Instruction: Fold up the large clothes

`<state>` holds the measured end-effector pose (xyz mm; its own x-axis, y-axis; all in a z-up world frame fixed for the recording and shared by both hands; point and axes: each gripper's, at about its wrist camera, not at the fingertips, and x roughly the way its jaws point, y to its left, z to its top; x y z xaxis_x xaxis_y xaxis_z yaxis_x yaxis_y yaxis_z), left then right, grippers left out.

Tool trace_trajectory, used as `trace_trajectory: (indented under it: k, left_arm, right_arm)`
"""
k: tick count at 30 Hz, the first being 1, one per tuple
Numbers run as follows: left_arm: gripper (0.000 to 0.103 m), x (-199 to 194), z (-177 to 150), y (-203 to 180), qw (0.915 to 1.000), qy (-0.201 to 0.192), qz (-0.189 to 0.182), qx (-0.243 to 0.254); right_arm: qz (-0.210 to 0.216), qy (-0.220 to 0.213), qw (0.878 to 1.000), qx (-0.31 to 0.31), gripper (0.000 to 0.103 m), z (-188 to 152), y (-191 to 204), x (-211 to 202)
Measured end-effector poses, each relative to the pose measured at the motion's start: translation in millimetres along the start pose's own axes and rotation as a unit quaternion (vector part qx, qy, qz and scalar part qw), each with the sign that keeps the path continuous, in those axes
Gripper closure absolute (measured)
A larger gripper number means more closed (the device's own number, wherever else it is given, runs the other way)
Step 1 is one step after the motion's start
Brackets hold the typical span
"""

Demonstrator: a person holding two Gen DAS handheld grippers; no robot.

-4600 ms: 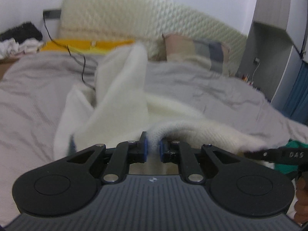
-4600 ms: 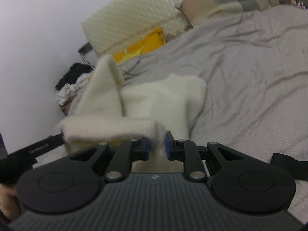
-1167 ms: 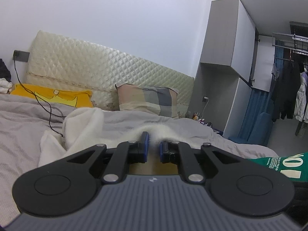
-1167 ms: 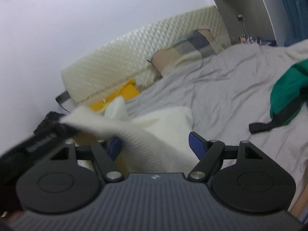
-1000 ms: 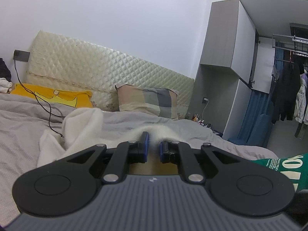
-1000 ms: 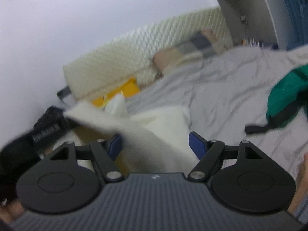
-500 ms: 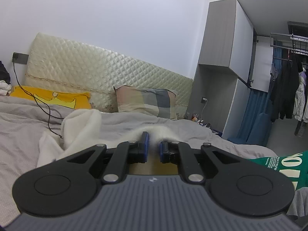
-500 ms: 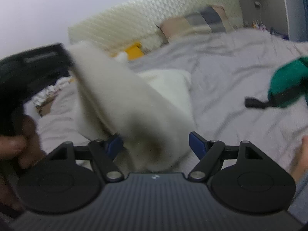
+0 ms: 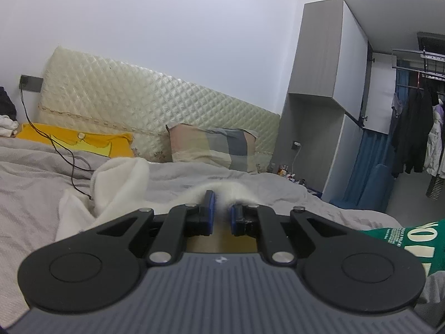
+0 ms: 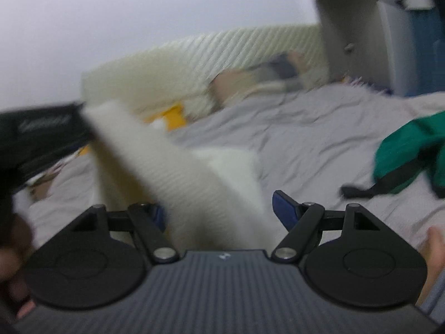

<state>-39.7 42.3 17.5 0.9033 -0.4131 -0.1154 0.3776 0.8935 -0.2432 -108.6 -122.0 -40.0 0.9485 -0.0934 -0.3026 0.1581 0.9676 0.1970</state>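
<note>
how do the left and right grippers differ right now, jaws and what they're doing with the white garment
The left gripper has its jaws nearly together, pinching an edge of the white garment; the right gripper has its jaws wide apart, with the cloth lying loosely between them, unpinched. The left view is sharp, the right view is blurred. Both have blue pads and face the grey bed.

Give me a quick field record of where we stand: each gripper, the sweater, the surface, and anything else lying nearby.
left gripper: shut on the white sweater
right gripper: open, sweater fabric running between the jaws, pads not pressing
sweater: stretched up from the bed to the left gripper, rest heaped on the bed
bed: grey sheet, wrinkled
green garment: on the bed to the right, apart from the sweater
right view: blurred
</note>
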Motion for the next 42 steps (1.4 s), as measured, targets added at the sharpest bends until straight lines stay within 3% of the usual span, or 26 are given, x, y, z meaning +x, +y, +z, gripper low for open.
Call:
trace_trajectory:
  k: [4, 10, 12, 14, 22, 29, 36, 42]
  left_arm:
    - [0.09, 0.1, -1.6, -0.6, 0.9999, -0.004, 0.01, -0.005]
    - [0.091, -3.4, -3.1, -3.6, 0.9994, -0.015, 0.03, -0.002]
    - [0.092, -5.8, -2.9, -1.0, 0.9988, -0.02, 0.044, -0.01]
    - [0.092, -7.1, -2.4, 3.0, 0.9982, -0.023, 0.053, -0.019]
    - [0.092, -23.1, 4.6, 1.7, 0.9951, -0.049, 0.083, -0.02]
    - [0.092, -57.2, 24.6, -5.8, 0.9903, -0.1, 0.095, -0.018]
    - [0.092, -88.6, 84.4, -24.2, 0.9815, -0.154, 0.113, -0.006]
    - [0.092, -105.0, 165.8, -32.8, 0.9758, -0.18, 0.125, 0.007]
  right_arm:
    - [-0.036, -0.015, 0.999, 0.009, 0.027, -4.0, -14.5, 2.1]
    - [-0.003, 0.063, 0.998, 0.005, 0.028, -21.9, -26.9, 15.4]
    - [0.028, 0.105, 0.994, 0.01, 0.035, -29.3, -27.6, 26.3]
    - [0.028, 0.125, 0.991, 0.028, 0.037, -34.1, -32.8, 34.2]
    - [-0.004, 0.019, 1.0, 0.017, 0.037, -1.8, -38.4, 25.1]
    - [0.052, -0.023, 0.998, 0.022, 0.036, 53.8, -49.8, 30.5]
    - [0.107, -0.087, 0.99, -0.04, 0.036, 142.0, -29.0, 23.5]
    - [0.148, -0.112, 0.98, -0.072, 0.037, 230.5, -5.5, 8.0]
